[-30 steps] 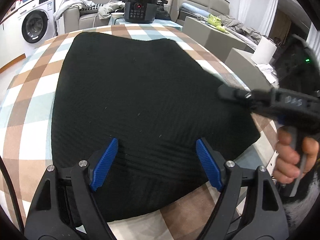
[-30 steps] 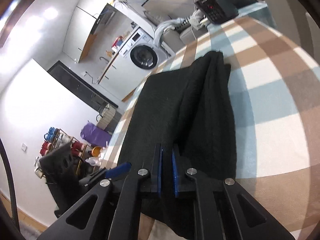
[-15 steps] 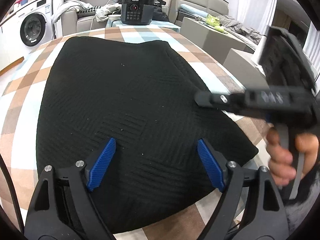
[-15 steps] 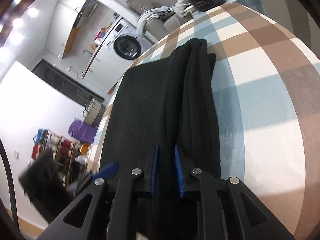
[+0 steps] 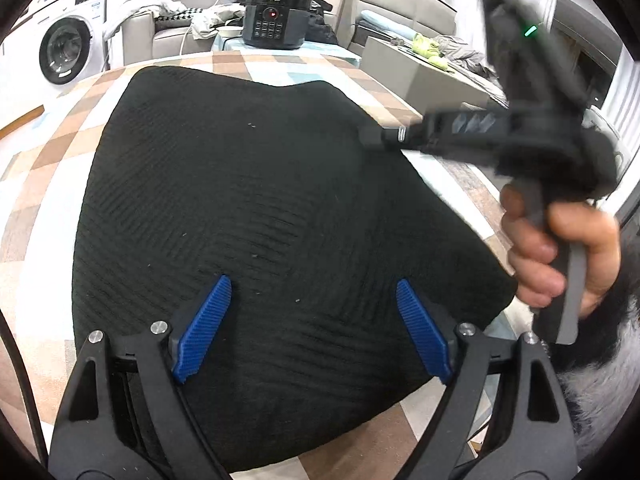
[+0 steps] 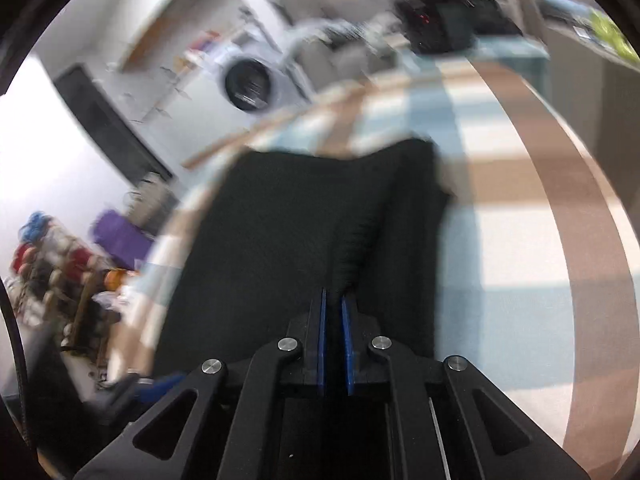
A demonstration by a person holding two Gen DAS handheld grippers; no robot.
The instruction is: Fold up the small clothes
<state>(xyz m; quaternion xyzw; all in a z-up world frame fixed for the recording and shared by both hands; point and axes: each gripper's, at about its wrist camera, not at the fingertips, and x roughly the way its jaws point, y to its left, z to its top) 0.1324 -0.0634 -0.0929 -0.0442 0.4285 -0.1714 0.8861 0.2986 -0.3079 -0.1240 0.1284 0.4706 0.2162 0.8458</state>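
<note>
A black knit garment (image 5: 256, 200) lies spread on the checked table (image 5: 48, 176). My left gripper (image 5: 312, 320) hangs wide open over the garment's near edge, its blue pads apart and empty. My right gripper (image 6: 334, 308) is shut on a pinched ridge of the same garment (image 6: 280, 240) at its right edge. In the left wrist view the right gripper (image 5: 372, 136) reaches in from the right, held by a hand (image 5: 560, 256). The right wrist view is blurred by motion.
A black pressure cooker (image 5: 276, 20) stands at the table's far end. A washing machine (image 5: 68, 48) is at the back left, sofas with clothes behind. The table's right edge (image 6: 560, 216) curves close to the garment.
My right gripper has swung up and inward with the garment's right edge still pinched. The left gripper stays open over the near edge, nearly still.
</note>
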